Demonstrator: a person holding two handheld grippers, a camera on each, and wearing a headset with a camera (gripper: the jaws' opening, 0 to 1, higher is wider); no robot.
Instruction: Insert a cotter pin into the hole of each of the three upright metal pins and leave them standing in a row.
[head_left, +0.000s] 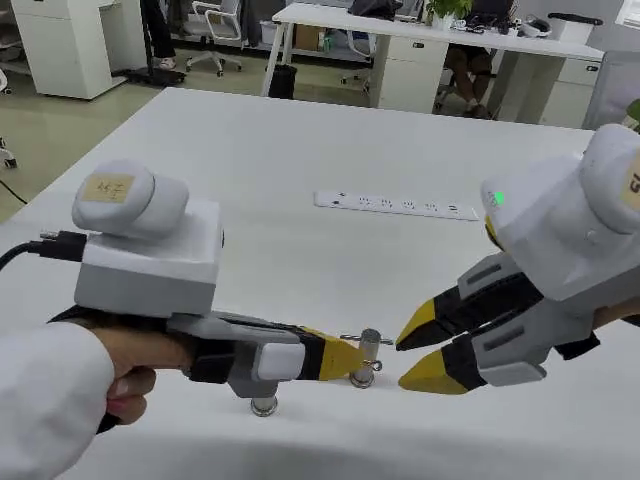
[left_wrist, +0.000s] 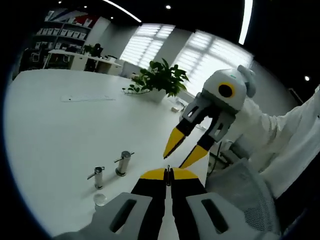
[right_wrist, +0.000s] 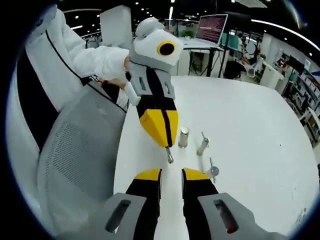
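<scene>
On the white worktop (head_left: 300, 150), three upright metal pins (right_wrist: 184, 136) are being shown standing close together in a short row. A thin cotter pin (right_wrist: 170, 156) is being gripped by the closed jaws of the left hand-held gripper (left_wrist: 168, 174), with its free end being held just beside the nearest of the metal pins. The right hand-held gripper (right_wrist: 171, 175) is being held opposite, its jaws parted narrowly and carrying nothing. Seen from the left gripper view, two of the metal pins are being crossed by seated cotter pins (left_wrist: 116, 160). A power strip (head_left: 397, 205) is being left farther back.
</scene>
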